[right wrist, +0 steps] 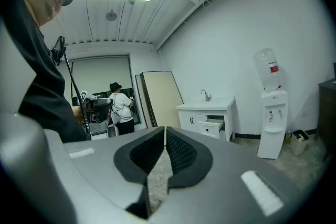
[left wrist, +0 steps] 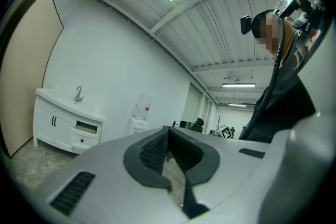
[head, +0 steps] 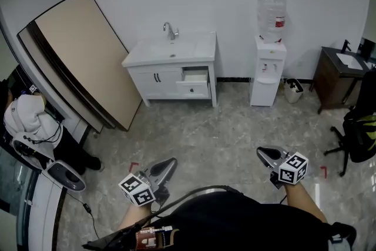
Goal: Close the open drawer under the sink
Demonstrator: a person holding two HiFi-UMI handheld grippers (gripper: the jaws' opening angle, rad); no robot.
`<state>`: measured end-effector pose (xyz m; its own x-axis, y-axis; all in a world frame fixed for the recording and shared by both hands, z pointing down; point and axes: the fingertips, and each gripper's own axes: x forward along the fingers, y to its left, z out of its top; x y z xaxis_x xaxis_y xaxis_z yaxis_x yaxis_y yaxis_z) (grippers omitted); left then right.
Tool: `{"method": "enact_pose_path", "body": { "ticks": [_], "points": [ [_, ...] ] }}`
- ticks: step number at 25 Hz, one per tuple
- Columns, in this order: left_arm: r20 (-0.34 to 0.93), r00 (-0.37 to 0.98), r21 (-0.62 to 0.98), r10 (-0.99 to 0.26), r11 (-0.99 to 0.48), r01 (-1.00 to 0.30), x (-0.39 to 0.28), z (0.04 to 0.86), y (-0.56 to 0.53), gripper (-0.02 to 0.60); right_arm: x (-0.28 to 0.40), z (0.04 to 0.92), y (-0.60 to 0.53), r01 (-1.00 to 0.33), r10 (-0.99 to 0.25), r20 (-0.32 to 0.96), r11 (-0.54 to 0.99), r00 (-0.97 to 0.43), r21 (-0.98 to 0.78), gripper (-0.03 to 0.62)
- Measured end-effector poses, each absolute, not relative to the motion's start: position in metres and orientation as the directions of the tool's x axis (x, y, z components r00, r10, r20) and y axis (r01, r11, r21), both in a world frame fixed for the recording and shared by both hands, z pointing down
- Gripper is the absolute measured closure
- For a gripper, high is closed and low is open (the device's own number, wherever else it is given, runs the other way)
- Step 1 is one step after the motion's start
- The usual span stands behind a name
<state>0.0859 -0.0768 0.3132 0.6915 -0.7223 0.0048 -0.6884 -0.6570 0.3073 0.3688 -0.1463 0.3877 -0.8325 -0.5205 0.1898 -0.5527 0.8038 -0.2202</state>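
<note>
The white sink cabinet (head: pixel 170 70) stands against the far wall, with a tap on top. Its upper right drawer (head: pixel 195 75) is pulled out a little, above a shut drawer. Both grippers hang low in the head view, well short of the cabinet across the floor. My left gripper (head: pixel 171 163) is shut with nothing in it, and so is my right gripper (head: pixel 262 153). The left gripper view shows the jaw tips (left wrist: pixel 168 130) meeting, with the open drawer (left wrist: pixel 86 127) far off at the left. In the right gripper view the jaws (right wrist: pixel 165 129) are closed, with the drawer (right wrist: pixel 213 125) beyond them.
A water dispenser (head: pixel 269 67) stands right of the cabinet, with a small bin (head: pixel 292 90) beside it. A large beige board (head: pixel 82 56) leans at the left. A dark cabinet (head: pixel 341 76) and an office chair (head: pixel 358 132) are at the right. A person (head: pixel 26 120) stands at the far left.
</note>
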Motion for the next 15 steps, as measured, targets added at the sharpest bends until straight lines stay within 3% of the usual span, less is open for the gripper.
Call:
{"method": "enact_pose_path", "body": {
  "ticks": [15],
  "points": [
    [-0.079, 0.838, 0.299, -0.540, -0.815, -0.497, 0.044, 0.315, -0.268, 0.581, 0.344, 0.358, -0.265, -0.742, -0.710, 0.224, 0.658, -0.668, -0.130, 0.591]
  ]
}}
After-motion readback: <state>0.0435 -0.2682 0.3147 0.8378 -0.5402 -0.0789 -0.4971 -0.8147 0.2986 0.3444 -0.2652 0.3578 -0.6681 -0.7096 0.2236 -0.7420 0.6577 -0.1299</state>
